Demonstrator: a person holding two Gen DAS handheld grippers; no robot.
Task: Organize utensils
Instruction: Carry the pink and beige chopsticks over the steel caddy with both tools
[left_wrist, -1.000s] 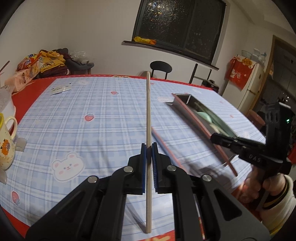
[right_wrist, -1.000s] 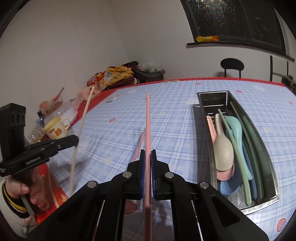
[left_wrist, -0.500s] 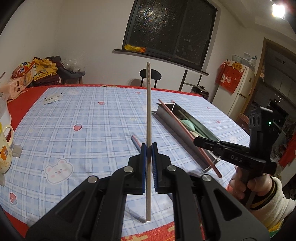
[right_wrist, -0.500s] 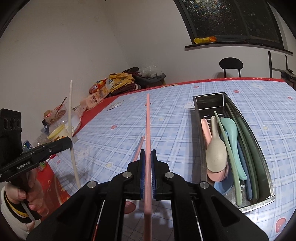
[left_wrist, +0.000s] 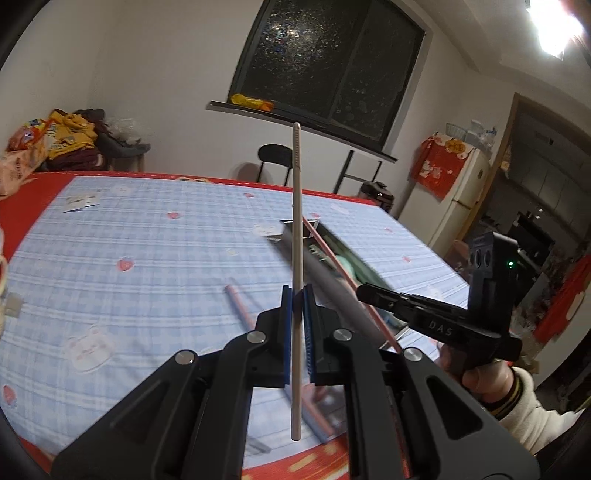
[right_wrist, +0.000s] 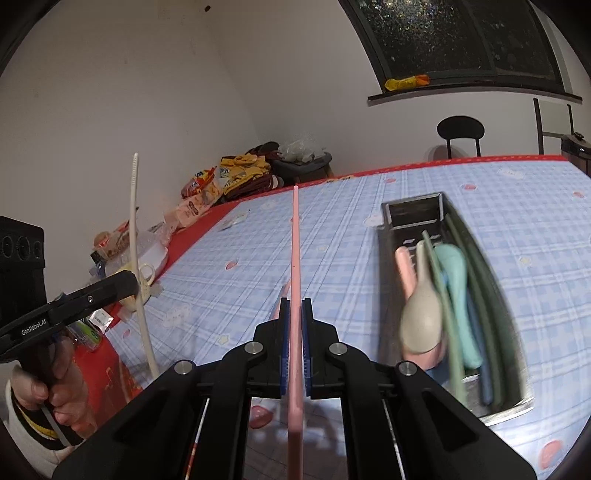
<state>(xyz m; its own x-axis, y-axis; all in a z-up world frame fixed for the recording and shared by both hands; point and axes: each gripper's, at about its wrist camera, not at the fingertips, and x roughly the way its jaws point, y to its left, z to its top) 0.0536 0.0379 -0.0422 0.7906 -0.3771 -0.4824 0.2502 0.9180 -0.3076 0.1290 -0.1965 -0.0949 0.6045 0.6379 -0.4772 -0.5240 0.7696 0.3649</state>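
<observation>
Gripping a cream chopstick upright, the left gripper is hovering over the table's near edge (the right gripper is clamping a pink chopstick) beside the steel utensil tray.

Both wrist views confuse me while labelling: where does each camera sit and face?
Left wrist: on the left gripper, facing the checked tablecloth and window; shows its cream chopstick and the right gripper.
Right wrist: on the right gripper, holding a pink chopstick, facing the metal utensil tray; left gripper visible.
Shared: tray, both chopsticks.
</observation>
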